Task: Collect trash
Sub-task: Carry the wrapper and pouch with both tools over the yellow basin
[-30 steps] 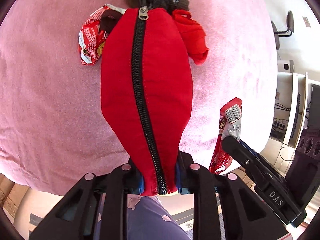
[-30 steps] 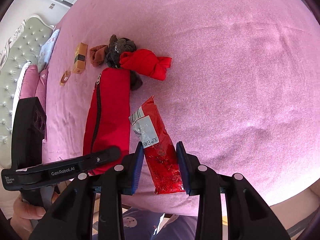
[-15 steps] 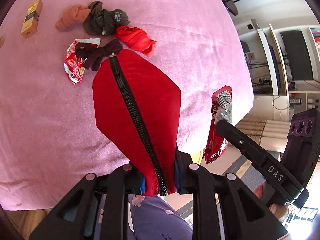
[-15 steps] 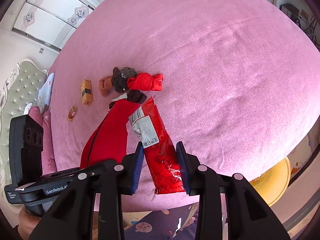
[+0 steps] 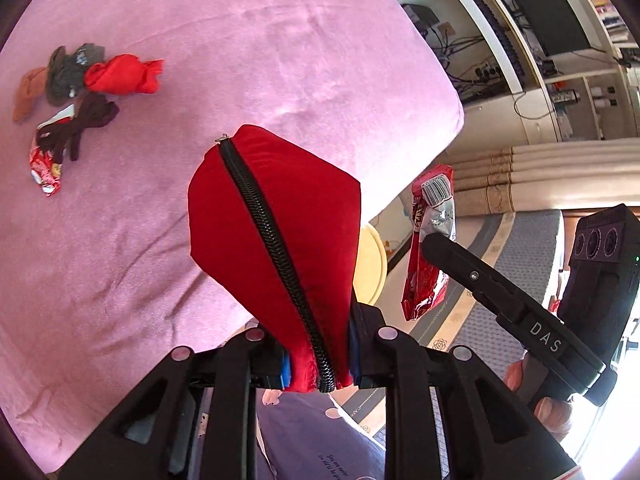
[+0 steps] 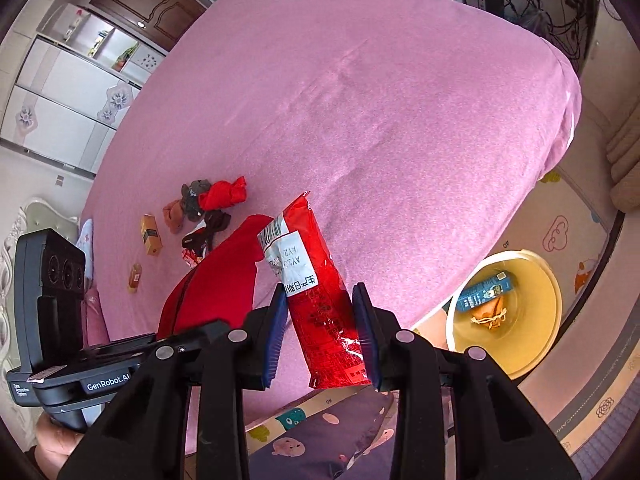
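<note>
Now both items are seen lifted clear of the pink bed (image 6: 400,120), whereas a second ago they were low over the sheet. The left gripper (image 5: 320,360) is clamped on the end of the red fabric pouch with black zipper (image 5: 276,232), and the right gripper (image 6: 320,332) is closed on the shiny red foil snack wrapper (image 6: 320,300). The yellow round plastic bin (image 6: 520,320) on the floor has come into view, so dropping the wrapper there is judged the next step.
</note>
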Demonstrator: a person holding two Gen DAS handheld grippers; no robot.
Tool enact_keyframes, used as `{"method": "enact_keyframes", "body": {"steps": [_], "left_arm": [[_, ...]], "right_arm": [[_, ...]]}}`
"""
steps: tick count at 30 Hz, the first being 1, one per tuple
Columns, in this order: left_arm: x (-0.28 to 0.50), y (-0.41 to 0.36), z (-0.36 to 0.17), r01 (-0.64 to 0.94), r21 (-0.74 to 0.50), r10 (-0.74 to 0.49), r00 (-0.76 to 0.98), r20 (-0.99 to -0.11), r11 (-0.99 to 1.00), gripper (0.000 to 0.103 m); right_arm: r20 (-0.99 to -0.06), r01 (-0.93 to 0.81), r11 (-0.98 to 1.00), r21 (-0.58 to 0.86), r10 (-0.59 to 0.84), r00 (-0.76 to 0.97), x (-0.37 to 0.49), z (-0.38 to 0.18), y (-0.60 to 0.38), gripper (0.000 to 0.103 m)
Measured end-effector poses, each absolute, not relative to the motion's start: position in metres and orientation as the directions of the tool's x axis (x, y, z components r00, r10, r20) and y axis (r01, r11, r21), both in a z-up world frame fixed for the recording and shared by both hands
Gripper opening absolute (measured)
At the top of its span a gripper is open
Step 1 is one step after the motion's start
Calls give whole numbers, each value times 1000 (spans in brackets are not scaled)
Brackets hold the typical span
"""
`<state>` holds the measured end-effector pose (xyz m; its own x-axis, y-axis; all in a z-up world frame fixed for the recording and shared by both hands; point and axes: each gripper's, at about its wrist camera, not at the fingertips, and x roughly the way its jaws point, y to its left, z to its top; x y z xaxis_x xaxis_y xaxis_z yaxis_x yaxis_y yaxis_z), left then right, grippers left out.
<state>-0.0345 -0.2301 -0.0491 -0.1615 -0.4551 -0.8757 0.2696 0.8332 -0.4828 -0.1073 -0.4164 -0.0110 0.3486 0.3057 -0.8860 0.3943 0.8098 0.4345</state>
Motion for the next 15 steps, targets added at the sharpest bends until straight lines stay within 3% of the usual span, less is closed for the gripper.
{"method": "enact_keyframes", "body": {"steps": [15], "left_arm": [[-122, -421, -74, 555, -470, -319, -351, -880, 686, 21]], "right_arm": [[-909, 652, 641, 405, 209, 360, -239, -34, -560, 33]]}}
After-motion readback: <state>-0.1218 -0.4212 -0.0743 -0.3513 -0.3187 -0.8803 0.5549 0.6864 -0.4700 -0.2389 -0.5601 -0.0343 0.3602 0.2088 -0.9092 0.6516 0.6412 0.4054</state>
